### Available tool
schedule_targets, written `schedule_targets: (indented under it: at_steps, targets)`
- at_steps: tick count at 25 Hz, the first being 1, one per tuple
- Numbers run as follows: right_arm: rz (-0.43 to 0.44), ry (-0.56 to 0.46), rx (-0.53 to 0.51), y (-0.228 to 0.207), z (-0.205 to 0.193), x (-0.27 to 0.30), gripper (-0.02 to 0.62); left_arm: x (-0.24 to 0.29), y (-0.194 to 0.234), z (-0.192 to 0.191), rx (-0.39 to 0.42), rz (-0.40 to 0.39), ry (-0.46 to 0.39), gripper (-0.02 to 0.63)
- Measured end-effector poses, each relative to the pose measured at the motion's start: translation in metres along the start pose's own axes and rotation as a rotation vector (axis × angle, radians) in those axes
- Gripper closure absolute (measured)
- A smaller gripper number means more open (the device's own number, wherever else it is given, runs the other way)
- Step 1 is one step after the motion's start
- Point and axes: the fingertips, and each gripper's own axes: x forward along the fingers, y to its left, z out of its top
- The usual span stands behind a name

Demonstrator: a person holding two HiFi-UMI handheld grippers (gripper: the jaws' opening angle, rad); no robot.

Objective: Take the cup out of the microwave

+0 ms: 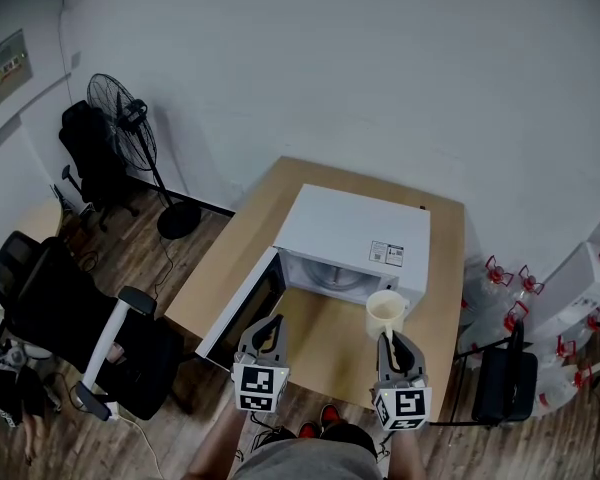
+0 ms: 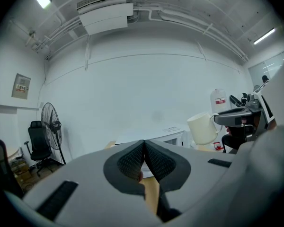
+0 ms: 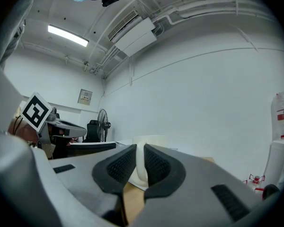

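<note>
A cream cup [image 1: 385, 313] hangs in the air above the wooden table [image 1: 325, 353], just in front of the white microwave [image 1: 355, 233]. The microwave's door [image 1: 242, 313] stands open to the left. My right gripper [image 1: 387, 340] is shut on the cup's handle. In the right gripper view the handle sits between the pads of the right gripper [image 3: 139, 148], with the cup [image 3: 149, 141] behind them. My left gripper [image 1: 268, 320] hovers by the open door with its jaws shut and nothing in them. The left gripper view shows the left gripper's tips [image 2: 144, 143] touching and the cup [image 2: 202, 128] at the right.
A standing fan [image 1: 120, 113] and a dark chair [image 1: 85, 158] are at the back left. A black office chair [image 1: 50, 308] stands left of the table. Water bottles [image 1: 510, 298] and a black stool [image 1: 500, 378] are on the right.
</note>
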Motion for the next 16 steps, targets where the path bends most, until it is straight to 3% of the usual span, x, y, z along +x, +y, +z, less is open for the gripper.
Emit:
schedule_targets:
  at_steps: [16]
  targets:
    - [-0.01, -0.001, 0.004, -0.007, 0.0016, 0.0046, 0.543, 0.0089, -0.002, -0.0008, -0.004, -0.005, 0.0, 0.584]
